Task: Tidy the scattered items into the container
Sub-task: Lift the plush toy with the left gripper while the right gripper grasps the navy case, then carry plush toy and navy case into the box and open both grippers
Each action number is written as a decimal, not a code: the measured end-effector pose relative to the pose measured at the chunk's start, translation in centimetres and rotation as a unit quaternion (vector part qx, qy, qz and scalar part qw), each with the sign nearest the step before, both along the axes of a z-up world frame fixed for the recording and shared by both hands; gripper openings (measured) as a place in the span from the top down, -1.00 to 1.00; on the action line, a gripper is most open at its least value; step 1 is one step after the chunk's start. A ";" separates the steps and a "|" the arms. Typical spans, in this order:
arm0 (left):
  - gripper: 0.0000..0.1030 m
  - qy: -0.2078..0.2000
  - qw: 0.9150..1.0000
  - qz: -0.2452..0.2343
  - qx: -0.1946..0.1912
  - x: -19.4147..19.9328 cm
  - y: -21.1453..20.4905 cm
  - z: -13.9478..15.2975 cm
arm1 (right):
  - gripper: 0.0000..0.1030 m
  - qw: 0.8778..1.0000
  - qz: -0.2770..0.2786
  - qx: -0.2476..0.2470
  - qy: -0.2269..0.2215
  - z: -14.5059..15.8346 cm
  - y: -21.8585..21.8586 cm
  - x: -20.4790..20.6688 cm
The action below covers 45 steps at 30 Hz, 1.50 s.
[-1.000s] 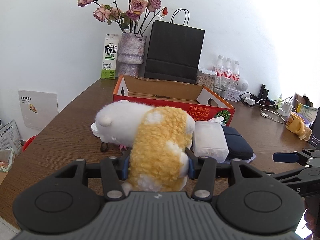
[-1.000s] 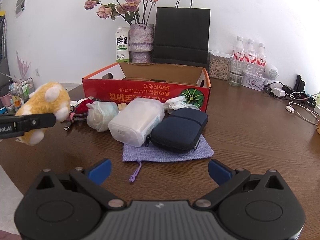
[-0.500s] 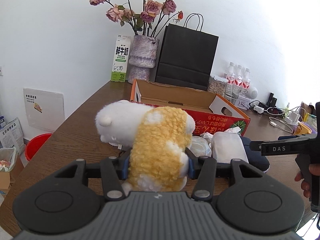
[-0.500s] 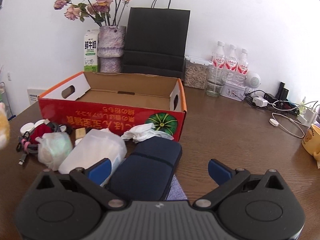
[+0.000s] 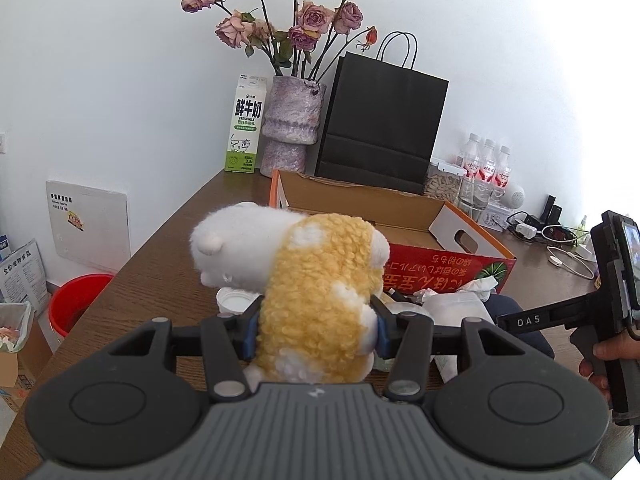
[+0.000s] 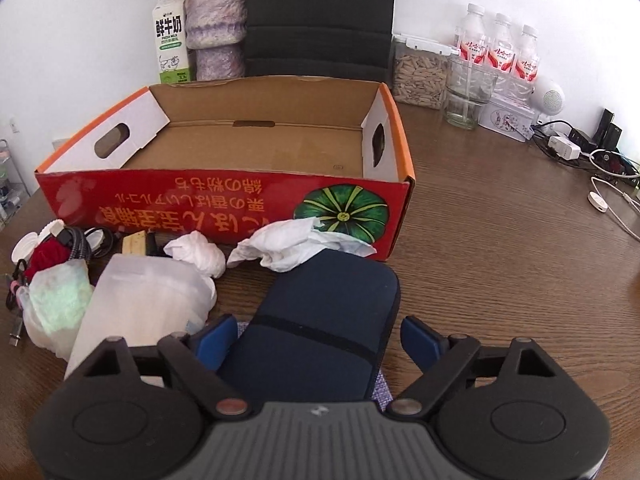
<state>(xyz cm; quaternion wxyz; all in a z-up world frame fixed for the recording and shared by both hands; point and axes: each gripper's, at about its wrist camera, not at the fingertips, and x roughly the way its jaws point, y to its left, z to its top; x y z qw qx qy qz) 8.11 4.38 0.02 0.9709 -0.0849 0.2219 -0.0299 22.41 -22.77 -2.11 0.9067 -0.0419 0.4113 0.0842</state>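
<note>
Right now the left gripper (image 5: 316, 330) is clamped around the woolly yellow-and-white plush toy (image 5: 312, 280), its blue pads pressed into the toy's curly yellow body, and it carries the toy in the air over the brown wooden table (image 5: 160, 256), on the near side of the open red-and-orange cardboard box (image 6: 224, 200) with the green pumpkin printed on its front. That box sits open-topped with a bare cardboard floor. The right gripper (image 6: 320, 336) hangs low with its jaws spread wide on either side of the dark navy zippered pouch (image 6: 328, 320), the blue pads (image 6: 420, 340) apart from the pouch's sides. Just left of the pouch lies a frosted white plastic bag (image 6: 140, 312), and crumpled white tissues (image 6: 288, 244) rest against the box's front wall. Further left sits a tangle of cables with a red bundle (image 6: 48, 256). Behind the box stand a green-and-white milk carton (image 5: 245, 132), a mottled purple vase of dried roses (image 5: 292, 128) and a black paper bag (image 5: 384, 128).
</note>
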 end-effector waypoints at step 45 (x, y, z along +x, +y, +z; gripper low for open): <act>0.00 -0.034 0.999 -0.013 -0.024 9.9 -3.2 6.5 | -0.35 0.979 0.008 0.127 -0.159 10.1 -1.2 1.6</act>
